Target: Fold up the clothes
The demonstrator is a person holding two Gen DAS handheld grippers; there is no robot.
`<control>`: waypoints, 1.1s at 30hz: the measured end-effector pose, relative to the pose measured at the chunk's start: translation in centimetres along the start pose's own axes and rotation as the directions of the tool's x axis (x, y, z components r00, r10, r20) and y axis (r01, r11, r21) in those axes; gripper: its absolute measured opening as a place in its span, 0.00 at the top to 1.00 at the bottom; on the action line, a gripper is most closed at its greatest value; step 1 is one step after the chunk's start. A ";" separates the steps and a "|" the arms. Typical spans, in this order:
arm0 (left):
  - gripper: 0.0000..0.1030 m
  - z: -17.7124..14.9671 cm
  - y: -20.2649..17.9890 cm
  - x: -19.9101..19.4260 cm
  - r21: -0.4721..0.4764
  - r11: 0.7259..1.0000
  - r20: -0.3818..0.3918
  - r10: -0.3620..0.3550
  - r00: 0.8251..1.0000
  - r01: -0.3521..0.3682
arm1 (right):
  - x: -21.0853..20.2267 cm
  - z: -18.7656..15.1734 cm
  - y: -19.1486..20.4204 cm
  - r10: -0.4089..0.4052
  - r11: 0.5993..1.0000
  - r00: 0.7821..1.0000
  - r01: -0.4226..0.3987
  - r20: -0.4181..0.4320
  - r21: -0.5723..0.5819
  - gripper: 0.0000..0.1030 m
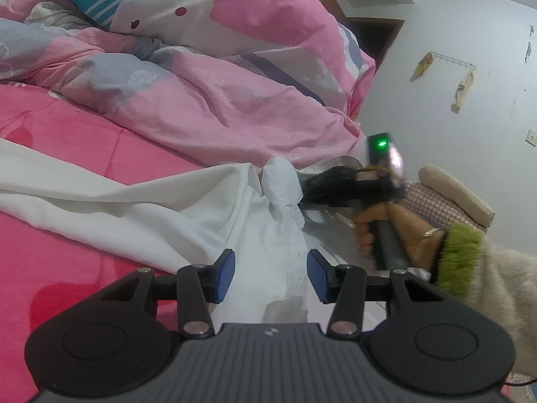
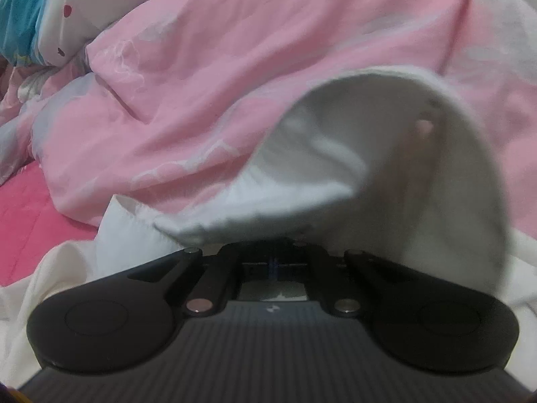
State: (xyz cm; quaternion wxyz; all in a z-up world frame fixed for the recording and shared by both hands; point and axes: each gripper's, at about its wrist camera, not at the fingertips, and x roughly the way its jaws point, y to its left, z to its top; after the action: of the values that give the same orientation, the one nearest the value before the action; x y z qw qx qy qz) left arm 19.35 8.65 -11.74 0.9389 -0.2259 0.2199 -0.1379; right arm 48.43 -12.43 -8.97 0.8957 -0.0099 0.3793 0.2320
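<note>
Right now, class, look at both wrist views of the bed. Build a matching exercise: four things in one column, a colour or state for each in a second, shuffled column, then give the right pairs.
Things
1. left claw
2. right claw
3. white shirt
4. quilt

Colour or state
A. pale pink with grey patches, bunched up
B. shut on a fold of white cloth
C. open, blue pads either side of the button placket
D. spread across the bright pink sheet, collar end lifted

Pairs: 1-C, 2-B, 3-D, 4-A
</note>
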 end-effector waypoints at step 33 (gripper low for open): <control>0.46 1.2 -4.0 -2.9 0.104 0.994 -0.155 0.051 0.987 -0.035 | -41.6 -29.4 1.3 -0.100 0.994 0.991 0.095 0.089 0.059 0.72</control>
State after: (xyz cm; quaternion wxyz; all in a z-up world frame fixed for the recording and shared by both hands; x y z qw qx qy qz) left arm 16.71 6.68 -7.83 0.9316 -0.1619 0.2909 -0.1459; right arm 2.90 -33.91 -1.28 0.9222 0.0069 0.3433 0.1776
